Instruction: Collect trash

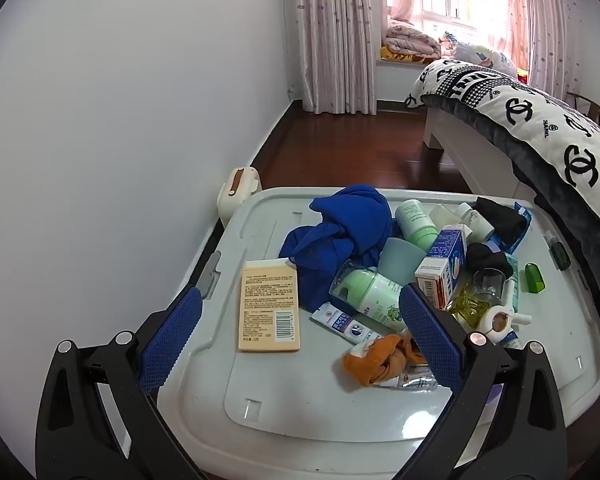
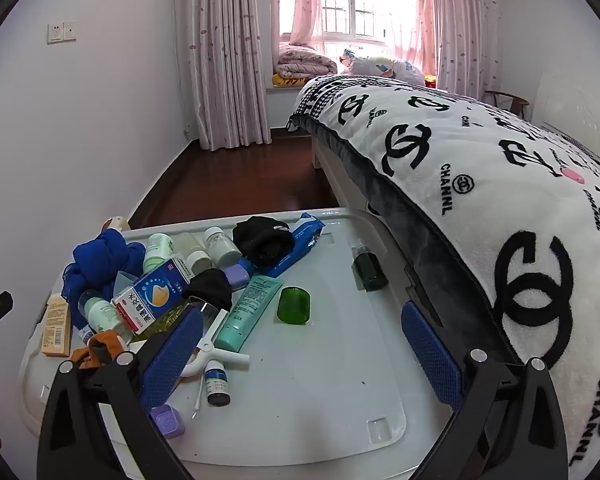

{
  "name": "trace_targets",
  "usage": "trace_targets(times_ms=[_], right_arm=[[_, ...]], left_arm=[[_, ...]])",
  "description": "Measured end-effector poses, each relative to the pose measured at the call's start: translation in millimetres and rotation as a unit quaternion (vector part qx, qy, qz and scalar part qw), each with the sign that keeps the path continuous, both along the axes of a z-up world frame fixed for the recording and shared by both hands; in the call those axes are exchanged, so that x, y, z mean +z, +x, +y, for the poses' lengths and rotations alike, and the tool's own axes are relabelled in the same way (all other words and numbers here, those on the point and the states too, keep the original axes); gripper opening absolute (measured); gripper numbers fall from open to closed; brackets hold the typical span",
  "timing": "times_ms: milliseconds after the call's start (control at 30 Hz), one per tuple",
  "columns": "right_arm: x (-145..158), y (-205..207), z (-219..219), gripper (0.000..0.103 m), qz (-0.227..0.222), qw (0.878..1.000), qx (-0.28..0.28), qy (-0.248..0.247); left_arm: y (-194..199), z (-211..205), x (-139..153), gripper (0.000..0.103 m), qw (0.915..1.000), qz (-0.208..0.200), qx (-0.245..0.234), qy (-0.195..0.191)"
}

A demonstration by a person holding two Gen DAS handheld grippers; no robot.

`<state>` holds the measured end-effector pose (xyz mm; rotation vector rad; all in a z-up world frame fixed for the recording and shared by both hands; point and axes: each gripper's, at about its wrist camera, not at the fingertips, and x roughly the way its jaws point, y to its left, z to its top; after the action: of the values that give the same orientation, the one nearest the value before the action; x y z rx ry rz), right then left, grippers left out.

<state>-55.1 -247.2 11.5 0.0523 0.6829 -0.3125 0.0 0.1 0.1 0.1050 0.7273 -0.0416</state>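
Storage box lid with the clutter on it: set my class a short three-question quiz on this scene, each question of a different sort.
1. True or false: the left gripper holds the tan box.
2. The green cap lies: A) apart from the pile, B) under the blue cloth, C) on the bed.
3. What colour is the crumpled cloth nearest the left gripper?

Key: 1 false, both grippers are open and empty; 2 A; 3 orange.

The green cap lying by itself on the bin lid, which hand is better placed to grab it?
Right. The green cap lies just ahead of the open right tool; the left tool faces the beige box.
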Motion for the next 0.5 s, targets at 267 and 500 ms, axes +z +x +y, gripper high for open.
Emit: trace_targets(times_ms=[267, 500], right_arm=[[0.3, 0.8, 1.3, 0.098, 0.0, 1.0, 0.0, -0.002], [1.2, -1.5, -0.9, 0.098, -0.004, 1.0, 0.0, 0.002]], left_arm=[[0.8, 0.4, -0.6, 0.096, 1.0, 0.001, 0.0, 0.0], [-1.1, 0.6, -0.7, 0.096, 1.0, -0.002, 0.001, 0.001]])
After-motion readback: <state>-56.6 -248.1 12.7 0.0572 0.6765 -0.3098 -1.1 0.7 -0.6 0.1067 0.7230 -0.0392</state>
